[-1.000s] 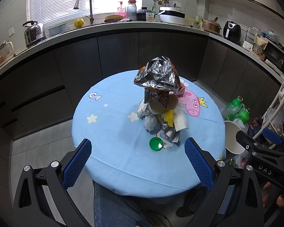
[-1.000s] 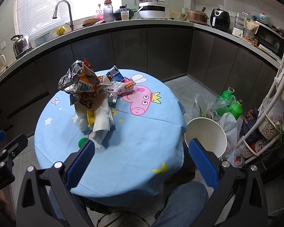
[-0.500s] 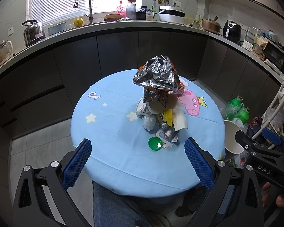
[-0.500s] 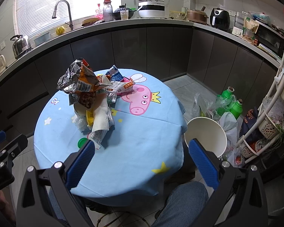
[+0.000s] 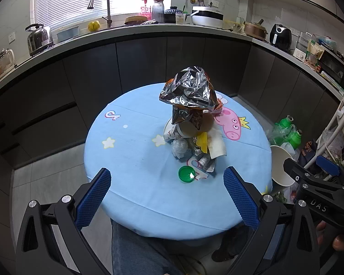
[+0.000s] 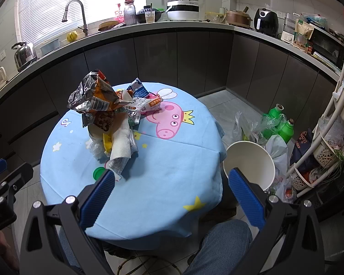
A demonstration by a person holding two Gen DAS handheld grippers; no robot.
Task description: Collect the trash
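A heap of trash (image 5: 192,123) lies mid-table on the round blue tablecloth (image 5: 135,160): a crumpled foil snack bag (image 5: 189,90) on top, a paper cup (image 5: 172,133), a white napkin (image 5: 215,145), wrappers and a green lid (image 5: 186,173) in front. In the right wrist view the foil snack bag (image 6: 92,96), napkin (image 6: 121,143) and green lid (image 6: 98,173) appear left of centre. My left gripper (image 5: 166,183) hovers open near the table's front edge, short of the lid. My right gripper (image 6: 172,185) is open above the table's right front. A white bin (image 6: 250,165) stands on the floor beside the table.
Dark cabinets and a cluttered counter (image 5: 149,29) curve behind the table. Green bottles (image 6: 279,123) and plastic bags lie on the floor by the bin. A white basket rack (image 6: 332,137) stands at far right. The person's jeans-clad legs (image 6: 217,247) are under the table edge.
Both views shift only slightly; the grippers stay open and the trash heap has not been touched.
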